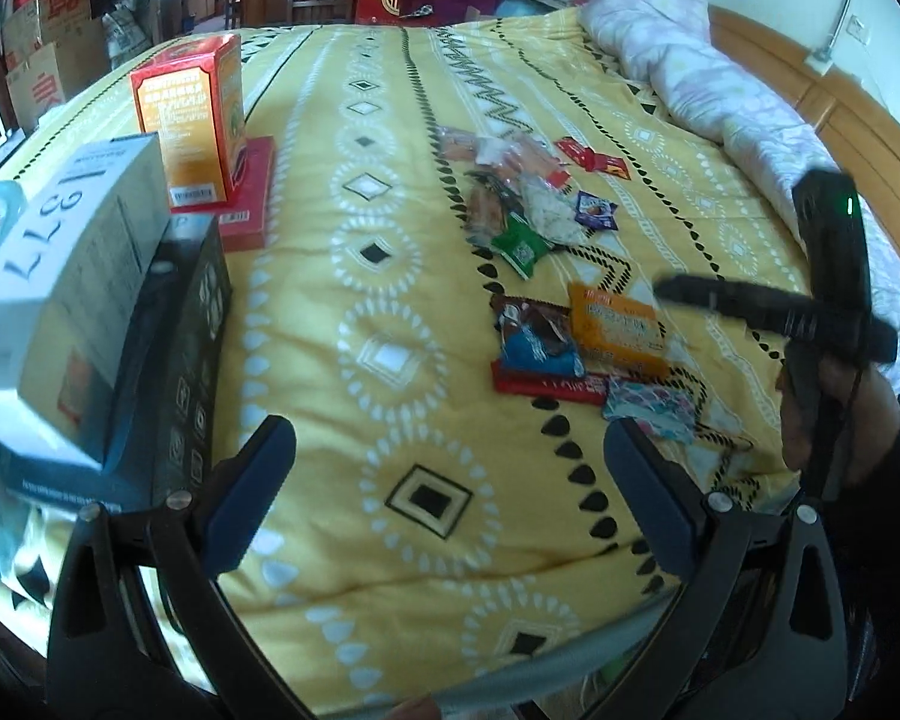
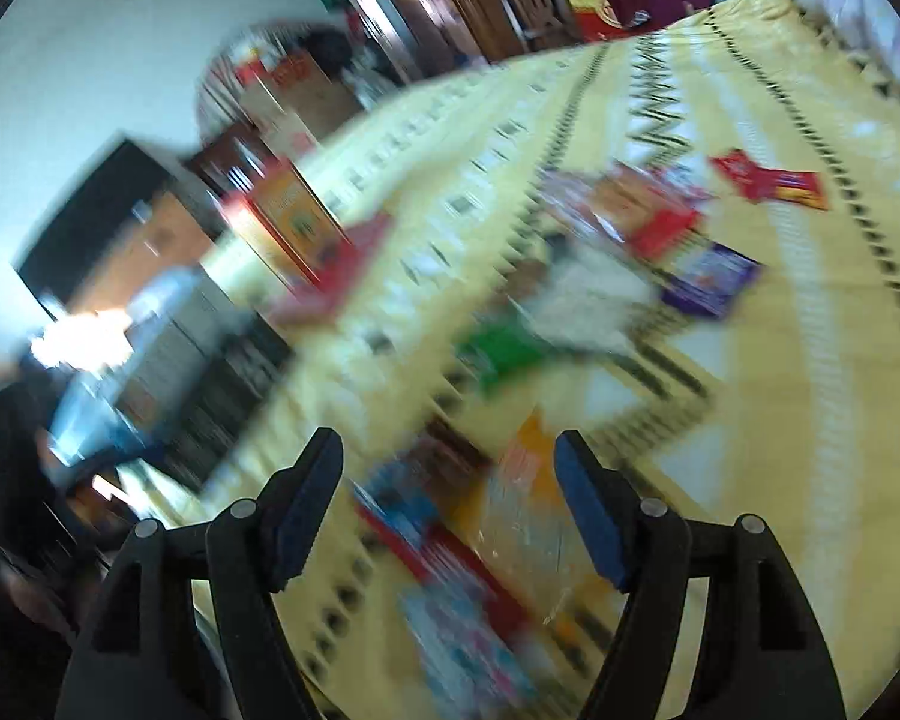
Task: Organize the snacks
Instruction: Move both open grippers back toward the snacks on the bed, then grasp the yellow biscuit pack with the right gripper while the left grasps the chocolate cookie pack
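We hold both the left gripper [image 1: 450,480] and right gripper [image 2: 450,504] with fingers apart, empty; the orange packet [image 2: 525,498] between the right fingers overlaps neighbours, so we risk dragging several.

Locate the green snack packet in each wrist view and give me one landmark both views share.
Left wrist: the green snack packet lies right of centre on the yellow bedspread, at the near end of the far snack cluster.
Right wrist: blurred, the green snack packet sits just above centre.
Shared landmark: the upright orange box on a flat red box, left of the packet.
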Available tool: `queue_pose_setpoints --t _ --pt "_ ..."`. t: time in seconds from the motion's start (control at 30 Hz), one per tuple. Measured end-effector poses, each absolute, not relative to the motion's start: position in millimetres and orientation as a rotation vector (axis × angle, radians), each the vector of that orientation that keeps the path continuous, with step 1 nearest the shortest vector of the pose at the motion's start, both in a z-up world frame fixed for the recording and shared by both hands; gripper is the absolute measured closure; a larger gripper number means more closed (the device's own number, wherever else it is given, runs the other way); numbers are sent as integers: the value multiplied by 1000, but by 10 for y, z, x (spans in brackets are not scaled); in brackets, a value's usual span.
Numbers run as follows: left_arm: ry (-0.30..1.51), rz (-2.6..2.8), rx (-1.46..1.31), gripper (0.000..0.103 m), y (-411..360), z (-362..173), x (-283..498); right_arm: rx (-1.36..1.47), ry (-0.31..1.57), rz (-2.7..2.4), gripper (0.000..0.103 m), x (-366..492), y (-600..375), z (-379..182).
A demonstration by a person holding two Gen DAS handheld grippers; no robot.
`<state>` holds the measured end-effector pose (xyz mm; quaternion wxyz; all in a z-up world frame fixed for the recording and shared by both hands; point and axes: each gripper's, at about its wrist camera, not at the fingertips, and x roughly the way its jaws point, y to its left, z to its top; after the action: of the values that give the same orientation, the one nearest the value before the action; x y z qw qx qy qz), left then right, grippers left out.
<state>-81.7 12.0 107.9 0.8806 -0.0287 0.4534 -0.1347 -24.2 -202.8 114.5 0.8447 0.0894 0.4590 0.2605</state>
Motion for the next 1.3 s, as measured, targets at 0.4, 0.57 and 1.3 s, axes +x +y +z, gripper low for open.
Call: queue_pose_setpoints --t 0.4,0.57,1.3 --pt "1024 -322 -58 0 43 1013 -937 -450 1066 556 9 -246 -1710 837" --pt "1032 -322 -59 0 1 1005 -942 -580 1135 600 5 5 -1648 598" --pt "1101 -356 -5 5 -684 376 138 251 1003 263 25 -843 -2764 741"
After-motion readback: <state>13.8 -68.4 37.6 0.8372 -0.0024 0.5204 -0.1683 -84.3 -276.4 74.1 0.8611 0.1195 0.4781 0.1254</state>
